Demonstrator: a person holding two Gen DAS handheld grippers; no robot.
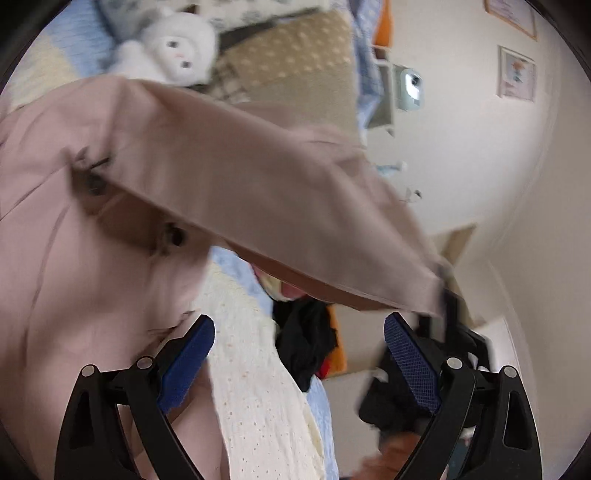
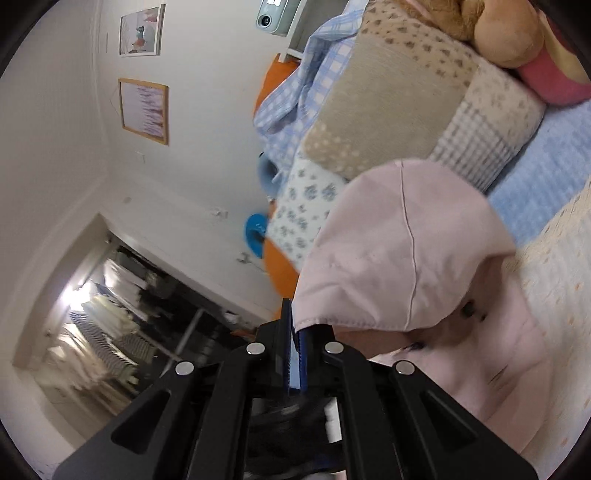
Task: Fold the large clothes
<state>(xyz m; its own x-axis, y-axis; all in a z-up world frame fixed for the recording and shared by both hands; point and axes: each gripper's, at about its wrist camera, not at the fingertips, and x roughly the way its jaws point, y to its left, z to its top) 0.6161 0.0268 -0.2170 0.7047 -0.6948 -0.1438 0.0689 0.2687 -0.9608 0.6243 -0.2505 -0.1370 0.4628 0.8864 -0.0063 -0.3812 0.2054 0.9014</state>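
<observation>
A large pale pink garment (image 1: 92,258) with dark buttons (image 1: 173,234) lies on the bed. One flap of it (image 1: 258,192) is lifted and stretches across the left wrist view to the lower right. My right gripper (image 2: 294,332) is shut on the hem corner of that flap (image 2: 388,251), and its black body shows in the left wrist view at the flap's end (image 1: 456,332). My left gripper (image 1: 299,347) stands open below the lifted flap, its blue pads (image 1: 188,354) wide apart with no cloth between them.
A cream bedspread (image 1: 255,387) over a blue sheet (image 2: 535,184) lies under the garment. A white plush toy (image 1: 173,55), a brown plush toy (image 2: 495,33) and a patchwork pillow (image 2: 406,103) sit at the bed's head. Dark clothes (image 1: 306,343) lie beside the bed. An open wardrobe (image 2: 110,325) faces it.
</observation>
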